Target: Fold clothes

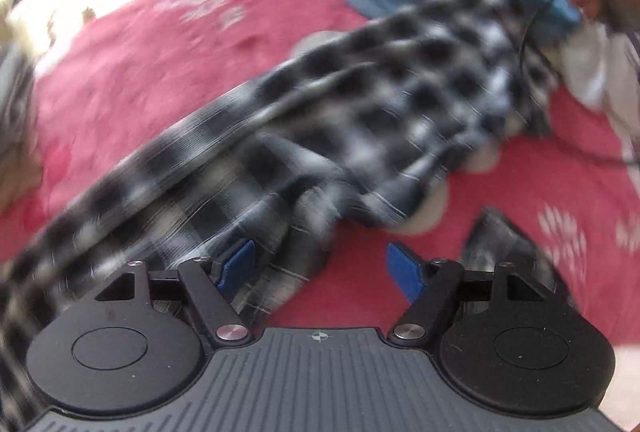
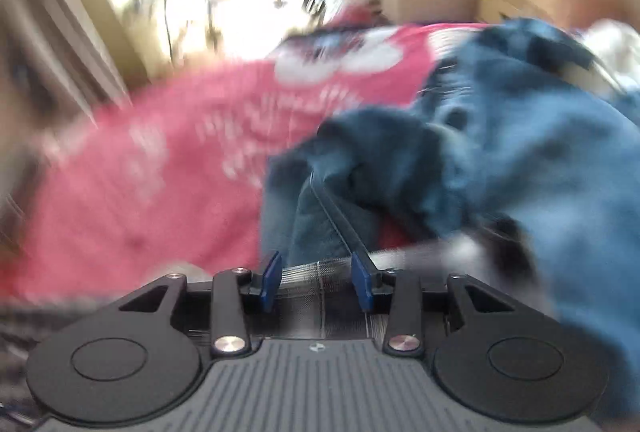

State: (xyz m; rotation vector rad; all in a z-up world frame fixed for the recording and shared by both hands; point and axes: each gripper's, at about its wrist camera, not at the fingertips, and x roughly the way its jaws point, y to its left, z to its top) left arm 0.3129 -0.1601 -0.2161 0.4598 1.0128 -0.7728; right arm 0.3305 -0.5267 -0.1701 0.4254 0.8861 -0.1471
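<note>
Left gripper [image 1: 320, 266] gaping, right gripper [image 2: 316, 282] half-parted

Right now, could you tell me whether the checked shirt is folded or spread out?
Not folded: the checked shirt lies rumpled and stretched in a long strip across the pink bedspread.

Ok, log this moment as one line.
task: fold clothes | plaid shirt: spread on red bedspread | jeans: heaped beyond | left gripper: jaws open, empty | right gripper: jaws apart over plaid cloth

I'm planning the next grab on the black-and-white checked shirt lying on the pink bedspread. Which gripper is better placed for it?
Probably the left gripper: its open jaws hang right over the black-and-white checked shirt. The right gripper faces mostly the crumpled blue denim garment.
</note>
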